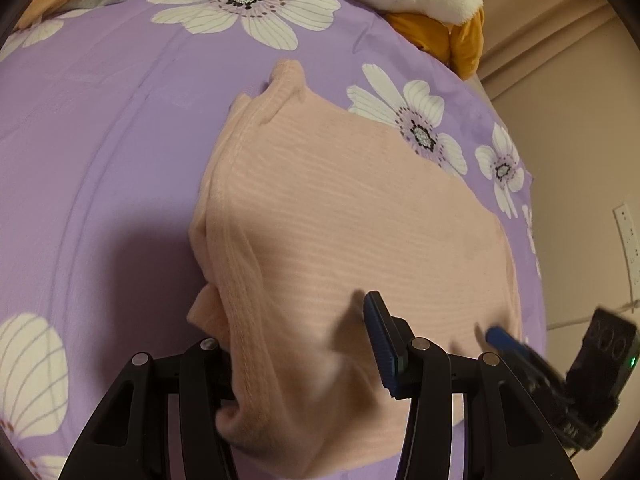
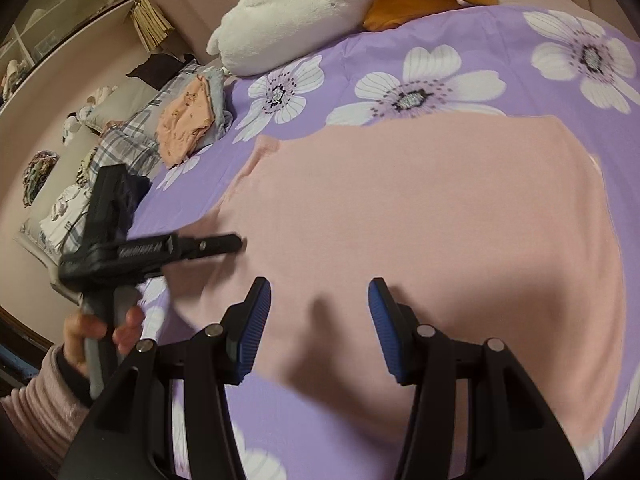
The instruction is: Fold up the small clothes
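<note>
A pale pink ribbed garment (image 1: 352,216) lies flat on the purple flowered bedsheet (image 1: 100,120). In the left wrist view my left gripper (image 1: 316,300) is low over the garment's near left edge. A fold of cloth covers its left finger, while the blue right pad (image 1: 380,336) shows free above the cloth. The jaws stand apart. The right wrist view shows the same garment (image 2: 420,208) spread wide. My right gripper (image 2: 319,282) hovers open over its near edge, both blue pads bare. Off to the left, the left gripper (image 2: 236,242) touches the garment's left edge, its handle in a hand (image 2: 100,328).
A white and orange plush toy (image 2: 296,12) lies at the head of the bed. A stack of folded orange and grey clothes (image 2: 188,120) sits at the far left beside a plaid pillow (image 2: 128,136). The bed's right edge drops toward a wall with a socket strip (image 1: 630,240).
</note>
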A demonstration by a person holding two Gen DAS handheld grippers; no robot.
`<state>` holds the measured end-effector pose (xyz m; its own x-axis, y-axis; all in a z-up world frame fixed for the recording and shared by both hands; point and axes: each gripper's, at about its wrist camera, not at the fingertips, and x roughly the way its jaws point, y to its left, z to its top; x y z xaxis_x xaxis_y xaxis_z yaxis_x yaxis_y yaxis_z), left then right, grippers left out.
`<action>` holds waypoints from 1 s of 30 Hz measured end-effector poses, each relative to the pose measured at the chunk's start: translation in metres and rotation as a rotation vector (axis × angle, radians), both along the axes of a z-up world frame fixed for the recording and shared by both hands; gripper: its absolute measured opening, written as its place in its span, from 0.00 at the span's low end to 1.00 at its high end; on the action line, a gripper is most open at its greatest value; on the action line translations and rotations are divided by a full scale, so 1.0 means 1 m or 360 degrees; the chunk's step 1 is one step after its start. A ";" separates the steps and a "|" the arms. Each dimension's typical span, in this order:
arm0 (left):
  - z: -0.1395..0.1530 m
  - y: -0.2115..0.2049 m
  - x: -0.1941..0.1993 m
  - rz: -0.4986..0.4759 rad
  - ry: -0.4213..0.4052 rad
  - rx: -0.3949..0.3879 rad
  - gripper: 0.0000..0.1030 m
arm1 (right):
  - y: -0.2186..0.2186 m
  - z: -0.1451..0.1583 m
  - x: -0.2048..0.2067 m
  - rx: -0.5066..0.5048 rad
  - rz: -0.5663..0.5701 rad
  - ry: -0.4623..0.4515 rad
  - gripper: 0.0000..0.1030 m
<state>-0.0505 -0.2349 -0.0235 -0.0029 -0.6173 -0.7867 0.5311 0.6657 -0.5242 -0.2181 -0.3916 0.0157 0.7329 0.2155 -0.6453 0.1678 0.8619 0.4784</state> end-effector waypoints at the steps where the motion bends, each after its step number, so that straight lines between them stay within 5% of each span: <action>1: 0.001 -0.001 0.000 -0.0005 -0.0007 0.0005 0.47 | -0.001 0.000 0.010 -0.0010 0.0003 0.0004 0.50; 7: 0.003 -0.003 0.002 -0.0026 -0.0045 0.0039 0.47 | -0.012 -0.004 0.070 -0.0105 -0.0042 0.0112 0.47; 17: 0.007 -0.003 0.000 -0.0060 -0.0140 0.0087 0.34 | -0.021 -0.016 0.123 -0.0270 -0.0149 0.0303 0.08; 30: 0.021 -0.009 -0.007 -0.0090 -0.0270 0.0131 0.18 | 0.000 -0.001 0.073 -0.0190 -0.0055 0.0204 0.10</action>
<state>-0.0575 -0.2441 -0.0022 0.1011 -0.5534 -0.8268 0.6449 0.6693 -0.3691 -0.1452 -0.3920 0.0151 0.6485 0.1077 -0.7535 0.2517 0.9039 0.3458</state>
